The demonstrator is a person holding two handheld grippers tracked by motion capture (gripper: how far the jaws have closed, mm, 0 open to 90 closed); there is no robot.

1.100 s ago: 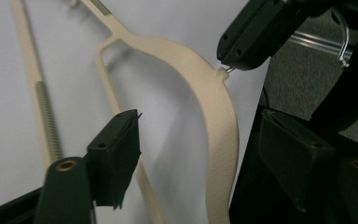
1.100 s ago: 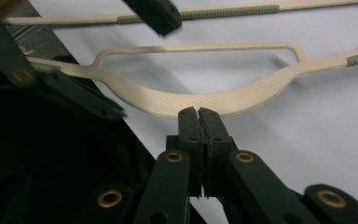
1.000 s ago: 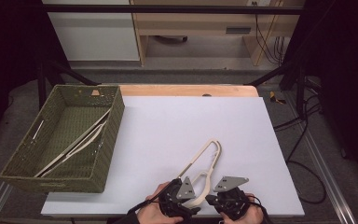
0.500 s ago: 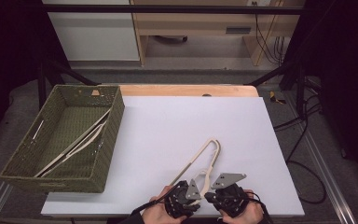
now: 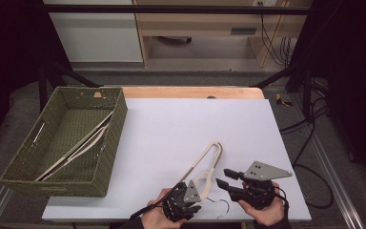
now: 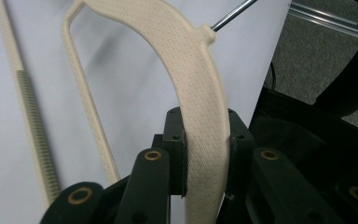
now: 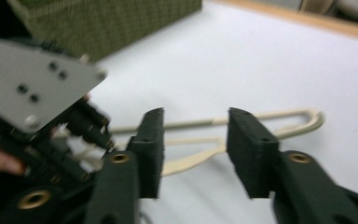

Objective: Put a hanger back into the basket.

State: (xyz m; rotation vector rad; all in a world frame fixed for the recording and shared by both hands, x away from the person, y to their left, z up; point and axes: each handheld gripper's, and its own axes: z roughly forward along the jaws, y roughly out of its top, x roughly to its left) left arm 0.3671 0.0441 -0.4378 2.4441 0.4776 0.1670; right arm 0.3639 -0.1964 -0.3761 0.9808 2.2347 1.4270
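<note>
While the left tool (image 6: 205,154) clamps the hanger (image 6: 200,88), the right tool (image 7: 193,149) gapes beside it.

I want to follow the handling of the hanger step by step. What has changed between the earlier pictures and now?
The right gripper has let go of the cream hanger and drawn back to the right; its jaws now stand open and apart from it. The left gripper still clamps the hanger's curved shoulder, and the hanger's far end has swung slightly right. The green basket, with the hangers inside it, stayed where it was.
</note>
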